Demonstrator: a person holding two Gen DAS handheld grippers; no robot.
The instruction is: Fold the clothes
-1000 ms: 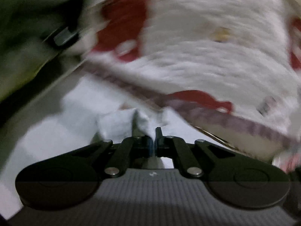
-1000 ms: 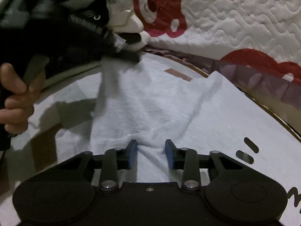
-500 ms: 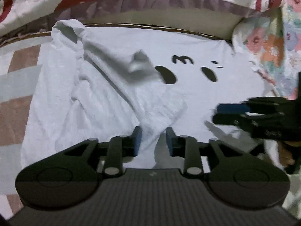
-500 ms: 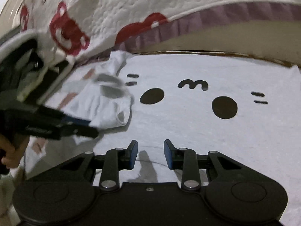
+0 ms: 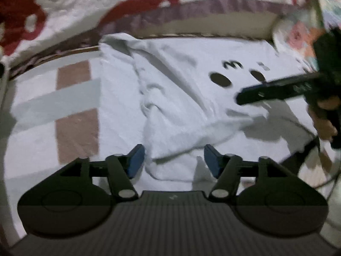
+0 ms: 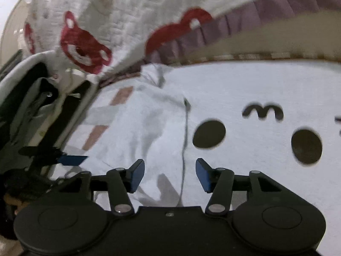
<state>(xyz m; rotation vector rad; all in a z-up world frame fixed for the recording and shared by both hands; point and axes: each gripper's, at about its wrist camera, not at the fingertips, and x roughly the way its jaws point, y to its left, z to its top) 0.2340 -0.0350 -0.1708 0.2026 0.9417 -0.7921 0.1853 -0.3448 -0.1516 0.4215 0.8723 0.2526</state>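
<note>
1. The left gripper (image 5: pixel 174 160) sits at the bottom centre of the left wrist view, its blue pads (image 5: pixel 136 160) spread wide apart and holding nothing
2. A white garment (image 5: pixel 170 106) lies rumpled on a white mat (image 5: pixel 245 49), filling the middle of that view; a folded lobe of it reaches down into the gap between the pads, and whether it touches them cannot be told
3. The mat carries a printed face (image 5: pixel 219 80) of dark ovals and a curly mouth at centre right, with brown and pale stripes (image 5: pixel 76 115) at the left
4. The right gripper (image 5: pixel 275 90) comes in from the right edge of the left wrist view, held by a hand (image 5: pixel 324 119), hovering over the garment's right edge
5. In the right wrist view the right gripper (image 6: pixel 170 175) is at bottom centre, jaws wide apart and empty, over the garment (image 6: pixel 149 132) at centre left
6. A quilt (image 6: pixel 132 21) with red bears drapes across the top of the frame
</note>
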